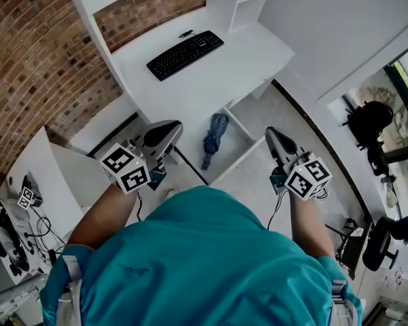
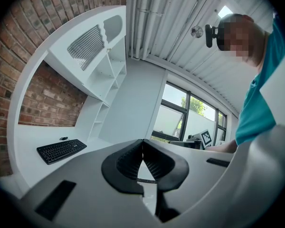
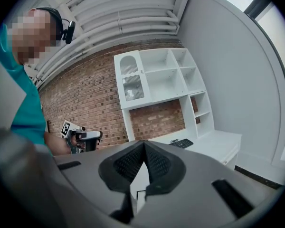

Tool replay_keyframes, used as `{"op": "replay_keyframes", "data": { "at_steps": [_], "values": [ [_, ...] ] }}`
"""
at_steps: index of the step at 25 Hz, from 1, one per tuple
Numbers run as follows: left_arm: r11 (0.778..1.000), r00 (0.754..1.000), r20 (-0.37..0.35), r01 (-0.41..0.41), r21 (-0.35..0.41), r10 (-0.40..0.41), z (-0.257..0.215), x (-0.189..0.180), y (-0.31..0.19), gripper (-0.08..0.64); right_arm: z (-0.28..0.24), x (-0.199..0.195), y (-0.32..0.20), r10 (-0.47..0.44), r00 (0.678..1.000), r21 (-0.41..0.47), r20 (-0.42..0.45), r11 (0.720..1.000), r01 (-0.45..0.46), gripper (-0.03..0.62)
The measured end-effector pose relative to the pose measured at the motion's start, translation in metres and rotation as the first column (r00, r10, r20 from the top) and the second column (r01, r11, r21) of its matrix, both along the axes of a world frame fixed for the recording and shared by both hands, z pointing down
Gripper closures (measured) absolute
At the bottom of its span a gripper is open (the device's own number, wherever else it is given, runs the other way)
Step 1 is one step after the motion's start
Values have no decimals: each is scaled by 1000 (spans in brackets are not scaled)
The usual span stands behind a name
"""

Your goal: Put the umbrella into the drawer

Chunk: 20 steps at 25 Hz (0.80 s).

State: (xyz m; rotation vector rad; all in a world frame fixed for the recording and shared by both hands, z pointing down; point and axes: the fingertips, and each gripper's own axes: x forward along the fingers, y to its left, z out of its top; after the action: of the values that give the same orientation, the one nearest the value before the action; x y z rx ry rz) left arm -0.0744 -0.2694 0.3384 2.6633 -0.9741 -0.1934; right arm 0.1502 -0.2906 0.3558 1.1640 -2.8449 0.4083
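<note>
A folded blue umbrella (image 1: 215, 136) lies inside the open white drawer (image 1: 239, 124) under the desk, straight ahead of me in the head view. My left gripper (image 1: 171, 130) hovers left of the drawer with its jaws shut and nothing between them; its fingertips (image 2: 142, 142) meet. My right gripper (image 1: 273, 134) hovers right of the drawer, likewise shut and empty, fingertips (image 3: 144, 143) touching. Neither gripper touches the umbrella. In the right gripper view the left gripper (image 3: 83, 139) shows across from it.
A black keyboard (image 1: 185, 54) sits on the white desk (image 1: 211, 80) beyond the drawer. Brick wall (image 1: 27, 66) and white shelves (image 3: 156, 80) stand behind. A side bench with cables (image 1: 20, 216) is at left; dark bags and a chair (image 1: 370, 131) are at right.
</note>
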Motion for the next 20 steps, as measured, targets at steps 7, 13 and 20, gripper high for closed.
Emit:
{"op": "replay_keyframes", "data": {
  "at_steps": [7, 13, 20],
  "values": [
    [1000, 1000, 1, 0, 0, 0, 1, -2, 7, 545, 1, 0, 6, 1, 1000, 2, -11, 1000, -1, 571],
    [1000, 1000, 4, -7, 1, 7, 1, 1, 12, 545, 0, -1, 10, -4, 1000, 7, -27, 1000, 4, 571],
    [1000, 1000, 5, -6, 6, 6, 0, -2, 18, 545, 0, 0, 15, 0, 999, 10, -41, 1000, 0, 571]
  ]
}}
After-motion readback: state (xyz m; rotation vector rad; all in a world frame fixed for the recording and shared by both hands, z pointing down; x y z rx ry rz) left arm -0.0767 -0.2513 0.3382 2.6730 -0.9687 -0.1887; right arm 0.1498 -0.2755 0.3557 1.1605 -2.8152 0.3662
